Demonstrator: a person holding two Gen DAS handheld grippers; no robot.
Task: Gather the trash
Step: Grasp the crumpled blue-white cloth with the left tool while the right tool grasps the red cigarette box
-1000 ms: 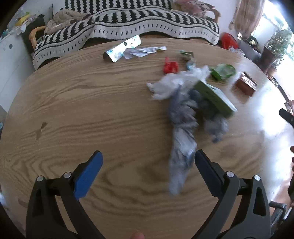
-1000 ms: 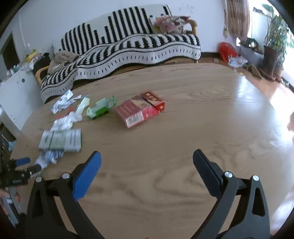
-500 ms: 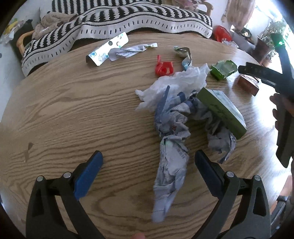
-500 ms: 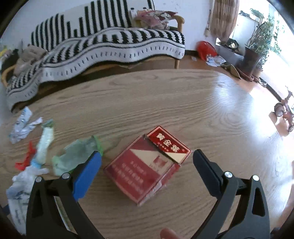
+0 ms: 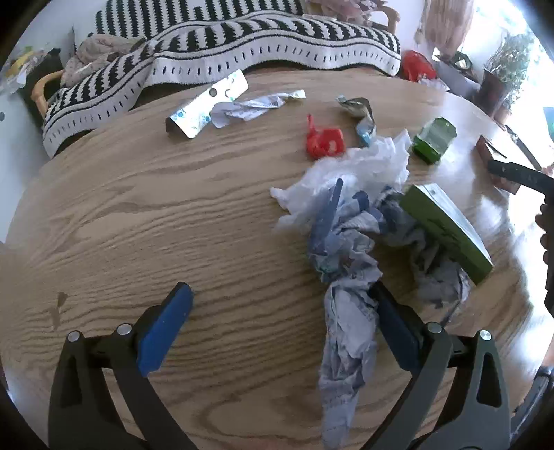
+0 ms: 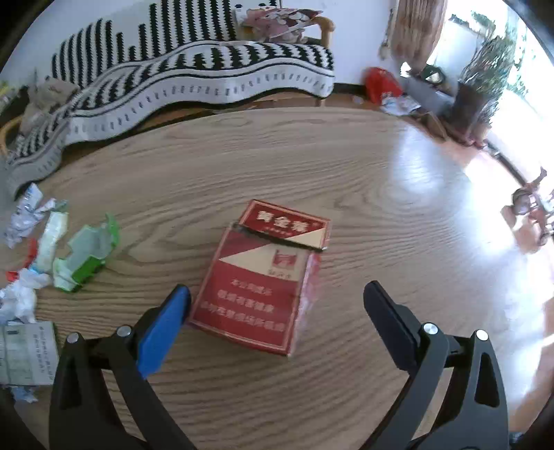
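Here both tools gape wide: right tool (image 6: 277, 304) straddling the red pack (image 6: 259, 287), left tool (image 5: 280, 308) empty.

A home living room: a sofa (image 6: 207, 69) draped in a black-and-white striped throw, a potted plant (image 6: 484, 79) by a bright window, curtains (image 6: 412, 31), wooden floor.

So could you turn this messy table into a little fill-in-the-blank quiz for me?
1. The right tongs are open around a ____ cigarette pack.
2. The pack's lid is flipped ____.
3. The left tongs reach a crumpled paper wad on the ____ table.

Missing: red; open; wooden
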